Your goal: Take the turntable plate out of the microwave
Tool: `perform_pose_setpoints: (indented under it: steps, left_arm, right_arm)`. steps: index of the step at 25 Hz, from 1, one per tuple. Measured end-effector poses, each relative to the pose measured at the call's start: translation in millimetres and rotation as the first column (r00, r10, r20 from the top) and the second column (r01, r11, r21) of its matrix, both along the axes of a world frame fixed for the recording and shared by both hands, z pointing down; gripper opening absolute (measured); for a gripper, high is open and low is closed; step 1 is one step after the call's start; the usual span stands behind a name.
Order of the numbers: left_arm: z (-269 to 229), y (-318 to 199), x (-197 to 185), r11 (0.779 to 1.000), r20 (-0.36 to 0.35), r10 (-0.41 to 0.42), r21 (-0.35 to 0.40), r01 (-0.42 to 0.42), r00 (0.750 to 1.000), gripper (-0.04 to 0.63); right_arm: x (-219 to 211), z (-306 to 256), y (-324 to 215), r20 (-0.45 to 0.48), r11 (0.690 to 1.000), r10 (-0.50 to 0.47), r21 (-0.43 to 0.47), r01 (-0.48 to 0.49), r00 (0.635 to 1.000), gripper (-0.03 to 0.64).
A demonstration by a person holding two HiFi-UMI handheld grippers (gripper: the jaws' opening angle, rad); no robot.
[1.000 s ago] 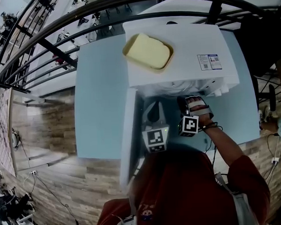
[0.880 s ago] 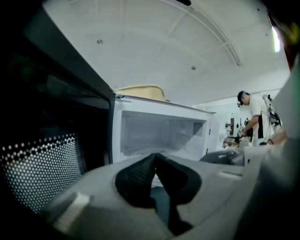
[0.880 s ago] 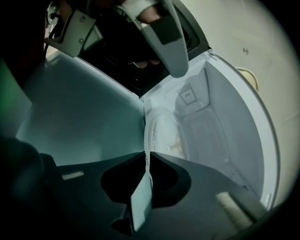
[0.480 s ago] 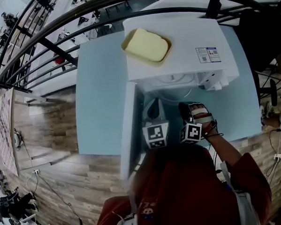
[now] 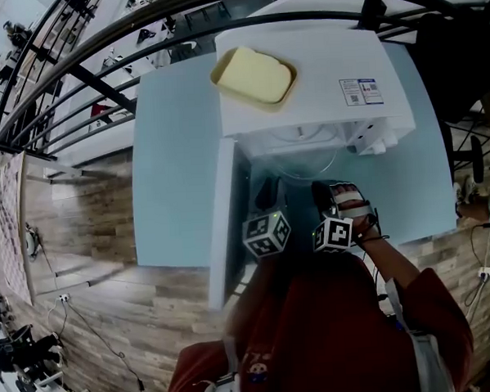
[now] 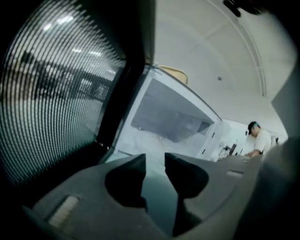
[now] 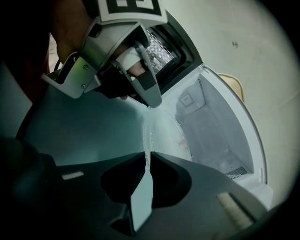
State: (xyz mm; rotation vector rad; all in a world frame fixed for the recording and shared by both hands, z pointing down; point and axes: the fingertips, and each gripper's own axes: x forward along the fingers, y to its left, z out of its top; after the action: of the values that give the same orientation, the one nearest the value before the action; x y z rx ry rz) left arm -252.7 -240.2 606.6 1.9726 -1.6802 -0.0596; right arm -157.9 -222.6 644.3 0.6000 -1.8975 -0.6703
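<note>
The clear glass turntable plate (image 7: pixel 165 136) lies half out of the white microwave (image 5: pixel 304 73), its rim reaching over the table (image 5: pixel 309 170). My right gripper (image 7: pixel 146 156) is shut on the plate's near rim; in the head view it sits just in front of the opening (image 5: pixel 322 189). My left gripper (image 6: pixel 154 157) is beside the open door, its jaws opening with nothing between them. In the right gripper view the left gripper (image 7: pixel 117 61) hangs over the plate's left edge, one fingertip (image 7: pixel 152 99) close to the rim. In the head view the left gripper (image 5: pixel 269 191) is left of the right one.
The microwave door (image 5: pixel 222 225) stands open to the left, its mesh window (image 6: pixel 51 93) close to my left gripper. A yellow block in a tray (image 5: pixel 253 76) rests on top of the microwave. The light blue table (image 5: pixel 178 170) ends near me; black railings (image 5: pixel 100 84) run behind.
The right gripper has drawn back toward me with the plate's rim, bringing the plate further out. The left gripper has rolled, dropped lower, and its jaws have parted.
</note>
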Motion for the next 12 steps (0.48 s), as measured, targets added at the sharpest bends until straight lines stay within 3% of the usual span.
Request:
perform_pose_setpoints:
  steps: [2,5,9,12]
  left_arm:
    - [12.6,1.1,5.1,0.999,-0.157,0.001,-0.039,-0.007,0.988,0.175]
    - [22.0,-0.3,16.7,0.996,-0.338,0.024,-0.068,-0.050,0.941,0.238]
    - [25.6,-5.7,35.2,0.993,-0.527,0.050,-0.067,-0.100,0.848,0.264]
    - [28.5,-14.1,43.5,0.991,-0.616,0.052,-0.067,-0.119,0.786,0.267]
  right_arm:
    - [0.8,-1.1,2.4,0.004,1.000,0.001,-0.001,-0.001,1.000,0.029]
    - [2.0,-4.0,7.0,0.014,1.000,0.004,-0.006,-0.004,1.000,0.029]
    - [5.3,-3.6,14.0,0.015,1.000,0.006,-0.009,-0.006,1.000,0.029]
    - [4.9,-4.5,16.0,0.016,1.000,0.006,-0.003,-0.005,1.000,0.029]
